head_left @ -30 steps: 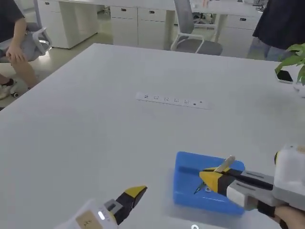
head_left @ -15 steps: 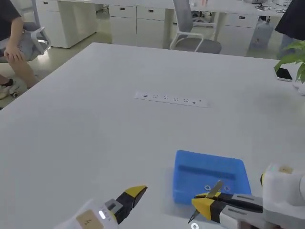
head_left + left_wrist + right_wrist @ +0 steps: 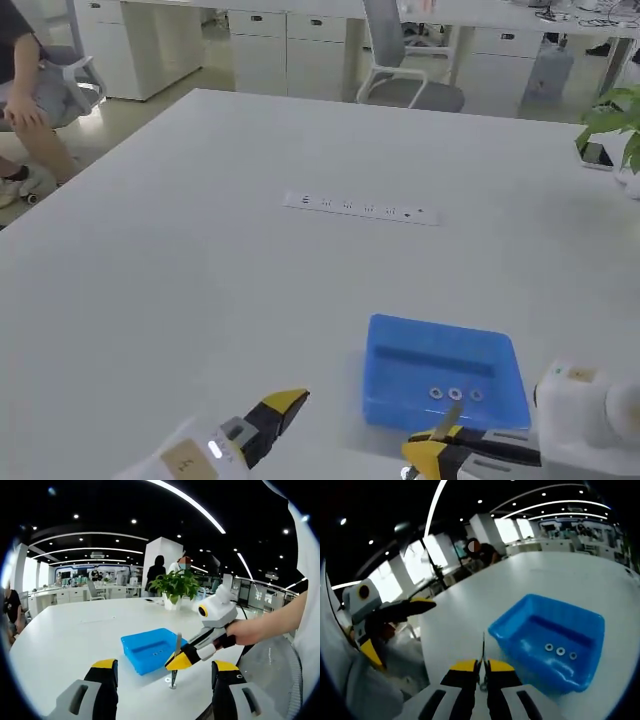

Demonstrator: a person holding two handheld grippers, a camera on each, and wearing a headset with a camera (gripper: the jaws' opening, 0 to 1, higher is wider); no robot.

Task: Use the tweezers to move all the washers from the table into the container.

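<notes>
Right fingers [image 3: 465, 667] pinching tweezers [image 3: 483, 652], three washers [image 3: 560, 651] in container [image 3: 520, 635]

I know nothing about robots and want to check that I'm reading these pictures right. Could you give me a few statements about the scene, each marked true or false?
1. Three washers lie in the blue container. True.
2. The left gripper holds the tweezers. False: the right gripper is shut on them, and the left gripper is open and empty.
3. The container is tipped on its side. False: it sits flat on the table.
4. A power strip lies on the table beyond the container. True.
</notes>
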